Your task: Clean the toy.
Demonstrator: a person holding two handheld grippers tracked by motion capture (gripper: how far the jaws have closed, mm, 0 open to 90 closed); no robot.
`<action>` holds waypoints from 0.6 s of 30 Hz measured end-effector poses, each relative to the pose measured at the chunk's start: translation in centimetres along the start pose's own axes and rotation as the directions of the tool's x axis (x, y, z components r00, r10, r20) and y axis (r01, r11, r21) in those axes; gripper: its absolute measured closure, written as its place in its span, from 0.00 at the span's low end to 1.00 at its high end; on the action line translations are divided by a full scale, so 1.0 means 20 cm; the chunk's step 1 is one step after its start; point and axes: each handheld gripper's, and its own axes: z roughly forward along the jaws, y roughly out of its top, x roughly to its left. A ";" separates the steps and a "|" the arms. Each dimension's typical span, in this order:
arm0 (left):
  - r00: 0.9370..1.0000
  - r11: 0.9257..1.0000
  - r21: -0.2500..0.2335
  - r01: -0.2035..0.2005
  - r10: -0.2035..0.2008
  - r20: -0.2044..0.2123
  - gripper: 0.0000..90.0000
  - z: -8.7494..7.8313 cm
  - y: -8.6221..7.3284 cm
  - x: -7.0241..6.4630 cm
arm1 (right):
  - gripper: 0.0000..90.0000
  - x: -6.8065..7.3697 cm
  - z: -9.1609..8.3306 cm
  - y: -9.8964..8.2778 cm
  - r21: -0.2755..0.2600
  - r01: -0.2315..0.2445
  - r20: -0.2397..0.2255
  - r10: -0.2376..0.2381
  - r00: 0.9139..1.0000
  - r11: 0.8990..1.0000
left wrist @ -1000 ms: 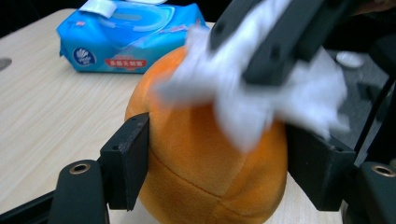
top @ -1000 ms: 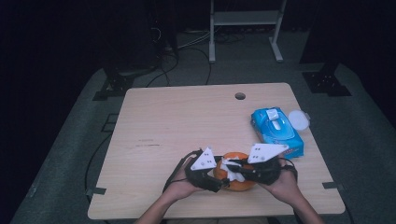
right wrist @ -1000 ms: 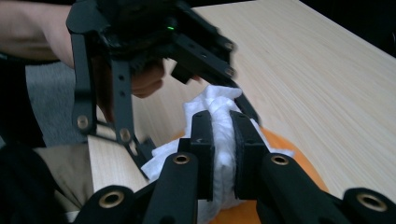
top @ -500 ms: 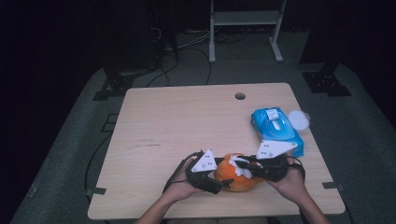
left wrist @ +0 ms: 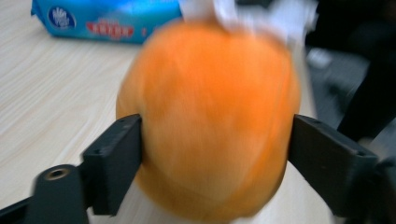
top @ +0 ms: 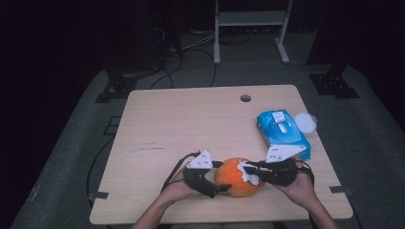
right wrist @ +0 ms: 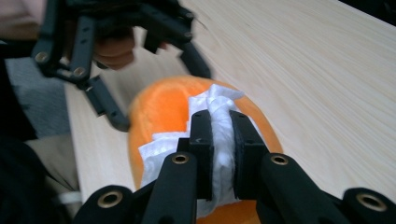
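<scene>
An orange ball (top: 235,177) sits at the near edge of the tabletop (top: 191,124), a little right of the middle, between the person's two hands. The left gripper (top: 210,183) clamps it from the left: in the left gripper view its two black jaws press against opposite sides of the ball (left wrist: 210,121), spread wide to take its full width. A white wipe (top: 247,172) lies against the ball's upper right side. The right gripper (top: 255,171) has hold of that wipe; in the right gripper view its jaws are closed almost together with a bunched fold of the wipe (right wrist: 219,126) squeezed between them, the rest of the sheet draped over the ball (right wrist: 163,107). The left gripper (right wrist: 140,70) shows beyond it in that view, its jaws reaching down around the ball's far end.

Farther back on the right of the tabletop lies a blue pack of wipes (top: 282,133), its flap facing up, with a round white lid (top: 305,123) just beside its far right corner. A small round hole (top: 245,98) goes through the tabletop near the far edge. The table stands on a grey mat (top: 86,143), with cables on the floor behind it.
</scene>
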 end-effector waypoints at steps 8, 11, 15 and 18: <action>0.999 0.999 -0.010 0.032 -0.032 -0.004 0.23 0.00 -0.02 0.02 | 0.89 0.04 0.03 0.02 0.012 0.038 -0.017 -0.037 0.999 0.999; 1.000 1.000 0.003 0.028 -0.028 -0.008 0.23 0.00 -0.03 0.03 | 0.89 0.00 0.01 -0.01 0.013 0.016 -0.005 -0.016 1.000 1.000; 1.000 1.000 0.008 0.027 -0.027 -0.004 0.23 -0.01 -0.04 0.04 | 0.89 -0.08 -0.03 -0.09 0.026 -0.054 0.007 0.054 0.999 0.998; 0.999 0.999 0.012 0.034 -0.034 0.002 0.23 -0.01 -0.05 0.04 | 0.89 -0.12 -0.03 -0.14 0.040 -0.100 0.007 0.100 0.995 0.994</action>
